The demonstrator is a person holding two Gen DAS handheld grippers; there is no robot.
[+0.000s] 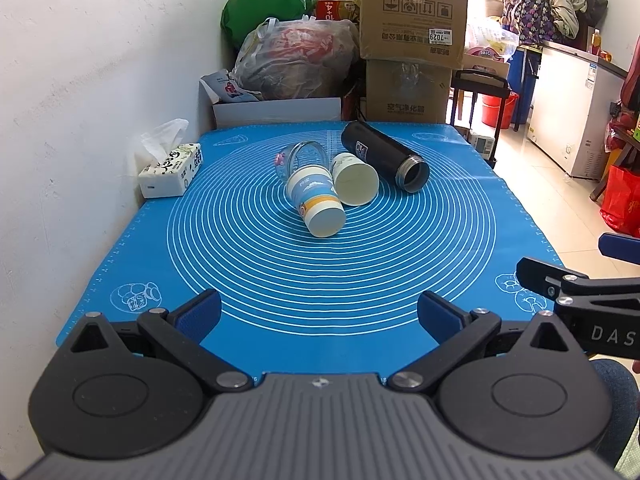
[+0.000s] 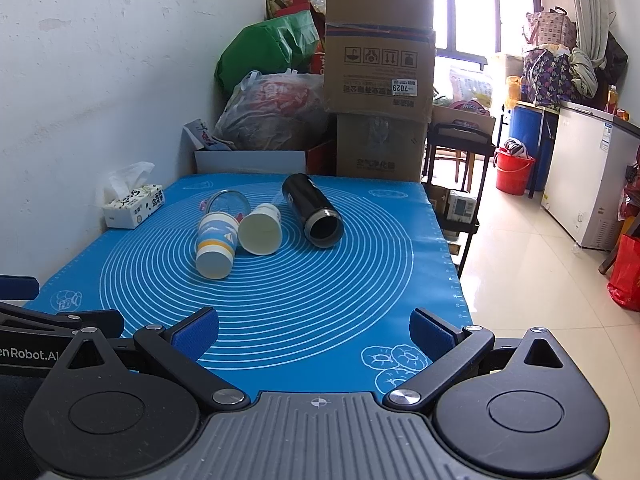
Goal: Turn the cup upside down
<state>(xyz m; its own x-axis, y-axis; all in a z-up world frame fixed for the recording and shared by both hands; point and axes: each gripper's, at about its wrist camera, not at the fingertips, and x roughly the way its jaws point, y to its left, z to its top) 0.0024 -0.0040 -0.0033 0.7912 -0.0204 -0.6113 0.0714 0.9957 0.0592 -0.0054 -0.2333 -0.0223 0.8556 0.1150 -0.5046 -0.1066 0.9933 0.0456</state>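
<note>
Left hand-held gripper [image 1: 319,316]: spread wide, holding nothing.
Right hand-held gripper [image 2: 314,330]: same.
Paper cup [image 1: 317,206]: on its side ahead; judged best pinched mid-wall, gently.

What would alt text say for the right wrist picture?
Four containers lie on their sides on a blue mat: a printed paper cup, a plain paper cup, a glass and a black flask. The right gripper, jaws open, is near the camera.

White wall [image 2: 100,60], 2 stacked cardboard boxes [image 2: 380,80], bright window [image 2: 472,4], tiled floor [image 2: 532,300].
</note>
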